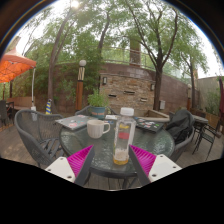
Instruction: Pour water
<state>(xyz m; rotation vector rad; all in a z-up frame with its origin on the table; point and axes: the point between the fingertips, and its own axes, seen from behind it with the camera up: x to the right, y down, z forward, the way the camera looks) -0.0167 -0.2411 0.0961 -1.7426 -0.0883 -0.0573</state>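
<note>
**Outdoor patio, bottle lined up, pour not started**

Outdoor patio setting: trees overhead, brick wall (135, 85) at the back, orange umbrella (14, 66) off to one side, metal mesh chairs (38, 135) around a round glass tabletop (105, 160).

On the tabletop: a clear plastic bottle (123, 137) with a pale cap, upright, cap on as far as can be told. Liquid inside looks amber near the bottom; exact fill level hard to read. A white mug (97, 128) stands just beside the bottle and slightly behind it, handle visible. Apart, not touching. A dark bag (180, 125) sits on a chair well beyond. Flat items lie on the table further back; too small to identify.

Gripper (116, 160): fingers spread wide, pink pads (80, 158) at either side of the bottle's base. Bottle stands between and just ahead of the fingertips, resting on the tabletop with a clear gap on both sides. No contact.

Task progress, as a judgement: very early. Bottle not grasped, not lifted, not tilted. Whether the mug holds anything can't be seen from this angle. Mug is the likely pour target but that is a guess.

Left to do: advance so the bottle sits between the pads, close on it, lift, bring over the mug, tilt. Cap may need removing first; can't confirm whether it is screwed on.
</note>
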